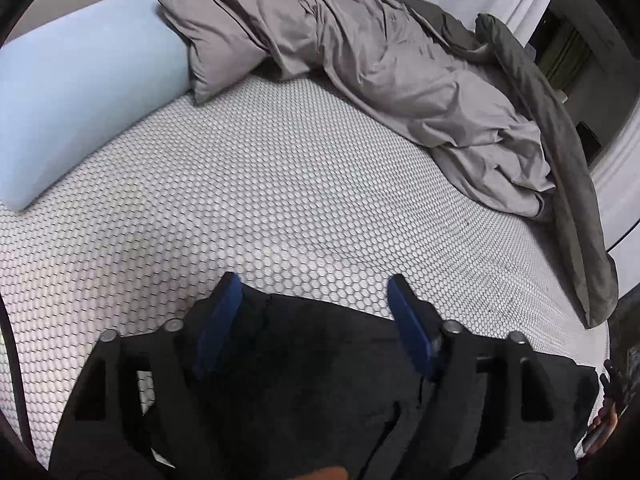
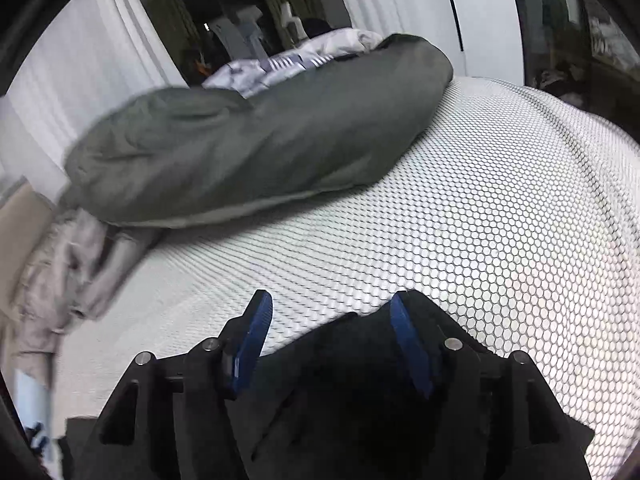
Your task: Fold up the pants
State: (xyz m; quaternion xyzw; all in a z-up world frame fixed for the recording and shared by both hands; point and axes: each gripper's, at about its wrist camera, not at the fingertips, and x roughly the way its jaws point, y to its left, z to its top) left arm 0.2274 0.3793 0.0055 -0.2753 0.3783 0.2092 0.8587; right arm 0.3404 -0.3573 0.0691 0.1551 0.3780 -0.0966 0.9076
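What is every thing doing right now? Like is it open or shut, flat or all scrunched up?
left gripper: open, nothing pinched, black pants below it
right gripper: open, nothing pinched
black pants: lying on the bed, not held
grey sheet: crumpled in a heap
dark green blanket: bunched up on the bed
blue pillow: lying at the bed's edge
honeycomb mattress cover: spread flat

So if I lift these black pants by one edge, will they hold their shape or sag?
Likely sag: the black pants lie limp on the honeycomb-patterned mattress, with creases and a soft, uneven edge. They look like thick, matte cloth, so probably not slippery between the open left gripper pads. One pinch would probably leave the rest hanging; using the right gripper too seems safer.
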